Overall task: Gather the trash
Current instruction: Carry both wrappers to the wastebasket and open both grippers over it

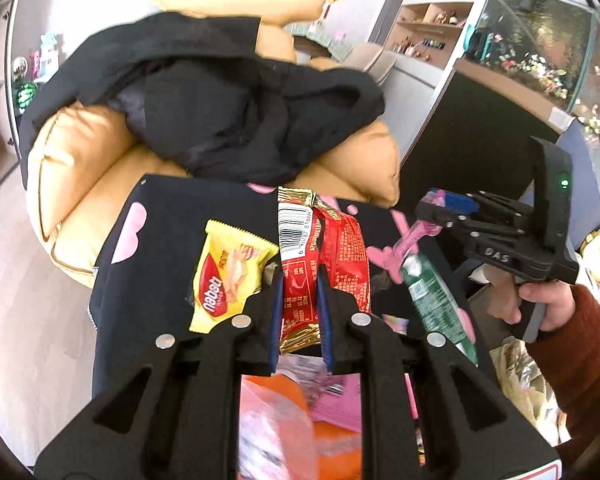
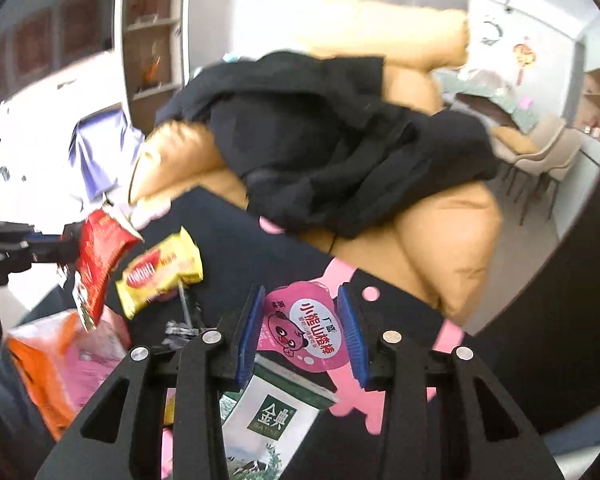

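The jaws of the left gripper [image 1: 299, 280] clamp a red wrapper [image 1: 324, 264]. The right gripper [image 2: 302, 326] jaws hold a pink packet [image 2: 300, 326]. A yellow wrapper [image 1: 230, 276] lies nearby on the black desk [image 1: 160, 248].

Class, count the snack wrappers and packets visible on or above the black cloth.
3. A red wrapper in the left gripper, a yellow packet lying beside it, a pink packet between the right gripper's fingers. Others may be hidden.

The left gripper [image 1: 299, 280] points downward, its blue pads pinching a red wrapper [image 1: 320, 256]. The right gripper [image 2: 303, 332] also tilts down, jaws apart around a pink packet [image 2: 300, 330]. A bare hand [image 1: 548, 304] in a rust sleeve [image 1: 580, 364] grips its handle.
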Available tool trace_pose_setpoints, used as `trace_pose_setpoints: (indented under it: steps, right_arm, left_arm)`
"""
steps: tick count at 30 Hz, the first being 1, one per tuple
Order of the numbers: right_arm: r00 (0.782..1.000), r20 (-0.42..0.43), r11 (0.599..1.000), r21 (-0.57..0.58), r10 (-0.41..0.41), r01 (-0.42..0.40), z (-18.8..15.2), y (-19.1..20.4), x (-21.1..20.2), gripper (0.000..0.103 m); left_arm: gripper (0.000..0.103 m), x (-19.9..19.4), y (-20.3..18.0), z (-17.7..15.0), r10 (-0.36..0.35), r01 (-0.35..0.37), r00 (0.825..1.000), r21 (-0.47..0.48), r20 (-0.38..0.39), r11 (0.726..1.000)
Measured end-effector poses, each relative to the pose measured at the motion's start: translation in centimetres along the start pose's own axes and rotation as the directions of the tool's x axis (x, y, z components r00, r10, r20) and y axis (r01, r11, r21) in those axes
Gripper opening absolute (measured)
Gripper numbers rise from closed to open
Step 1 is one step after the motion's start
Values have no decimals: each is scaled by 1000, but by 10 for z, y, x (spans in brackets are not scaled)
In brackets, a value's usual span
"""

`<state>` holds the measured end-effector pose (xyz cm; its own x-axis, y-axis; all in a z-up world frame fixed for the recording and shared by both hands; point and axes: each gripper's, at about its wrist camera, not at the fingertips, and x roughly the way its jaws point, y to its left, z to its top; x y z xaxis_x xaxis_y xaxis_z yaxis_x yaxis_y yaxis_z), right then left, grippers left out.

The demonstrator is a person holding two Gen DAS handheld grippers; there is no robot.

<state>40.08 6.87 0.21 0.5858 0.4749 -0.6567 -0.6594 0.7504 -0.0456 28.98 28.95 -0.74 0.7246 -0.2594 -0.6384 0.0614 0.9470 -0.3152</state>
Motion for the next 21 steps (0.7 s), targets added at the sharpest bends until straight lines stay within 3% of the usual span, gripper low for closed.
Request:
trace_pose_setpoints:
  steps: [8,21]
  right_arm:
    - [996,47,997,26,-78,77,-23,8,-75,36]
    - [988,49,984,104,-150,144,-122,14,-158,36]
  left_arm:
    - [15,-30,-34,-23,-41,40,998,2,52,999]
    - [15,-45,-89,-87,-133,134,991,-71,15,988]
